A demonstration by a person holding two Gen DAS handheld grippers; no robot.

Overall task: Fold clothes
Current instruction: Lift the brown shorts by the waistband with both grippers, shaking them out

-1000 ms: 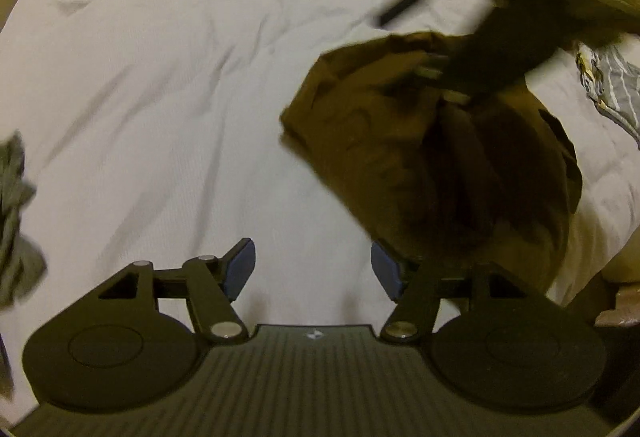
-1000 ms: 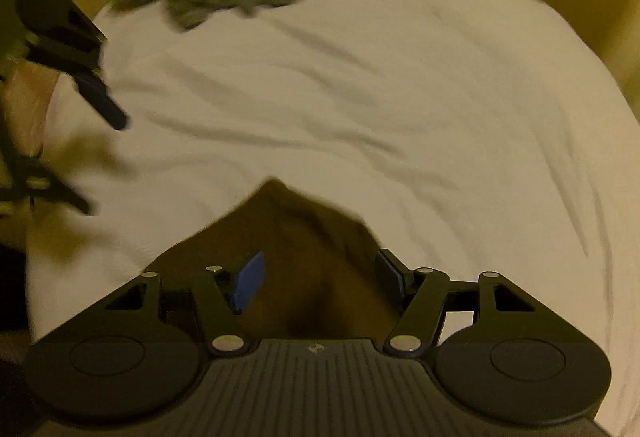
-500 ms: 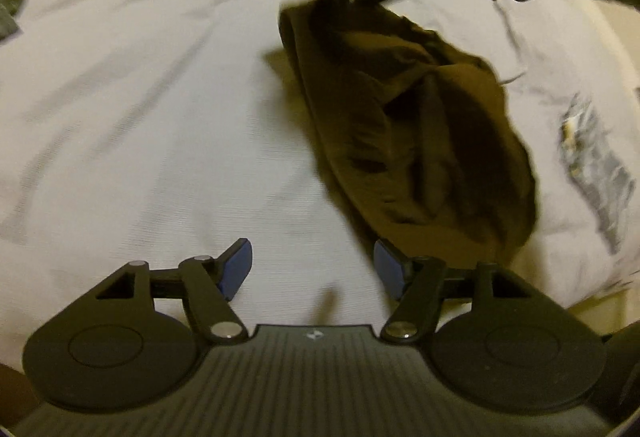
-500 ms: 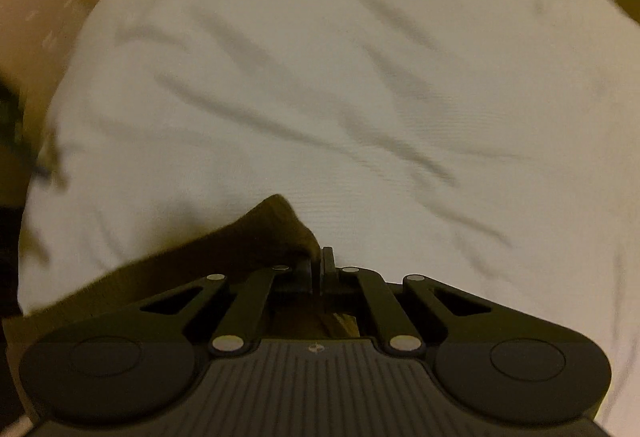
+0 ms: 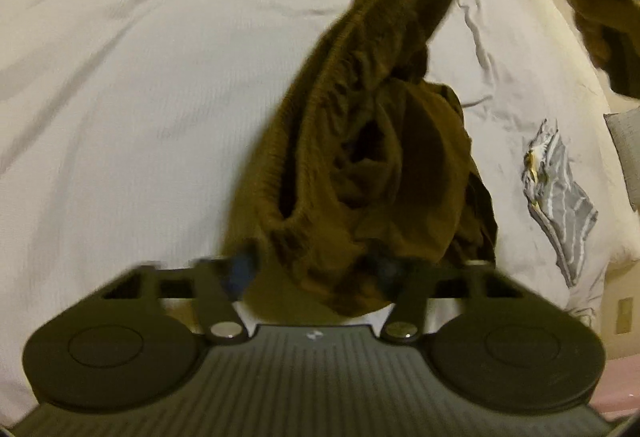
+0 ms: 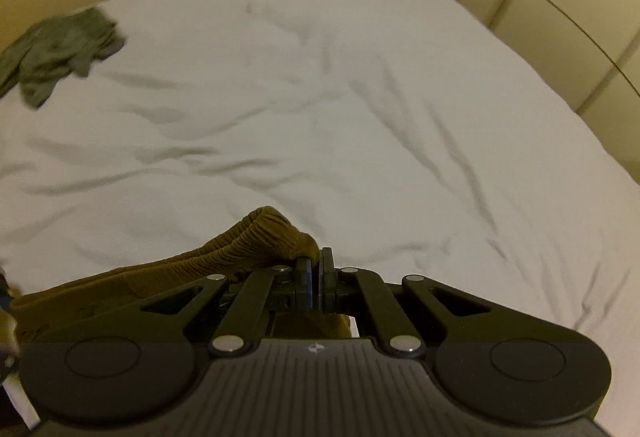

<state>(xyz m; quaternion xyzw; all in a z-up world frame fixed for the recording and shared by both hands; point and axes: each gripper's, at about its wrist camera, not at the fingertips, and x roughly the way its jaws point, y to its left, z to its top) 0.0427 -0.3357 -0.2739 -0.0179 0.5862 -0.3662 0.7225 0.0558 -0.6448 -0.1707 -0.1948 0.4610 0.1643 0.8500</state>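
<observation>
While my right claw (image 6: 315,279) is clenched on the ribbed edge of the brown garment (image 5: 372,141), my left claw (image 5: 316,271) gapes wide with that cloth sagging between its fingers, above the bed (image 5: 120,97); a grey garment (image 6: 60,53) lies at ten o'clock.

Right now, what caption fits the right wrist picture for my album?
Right hand-held gripper pinches the ribbed brown garment's waistband above a wrinkled white bedsheet.

Both grippers are the same matte black build: the left gripper (image 5: 316,269) and right gripper (image 6: 315,279) each have a ribbed body, two round side discs and silver pivot screws. Finger pads (image 5: 242,267) are blue, plus a tiny white logo on the body.
</observation>
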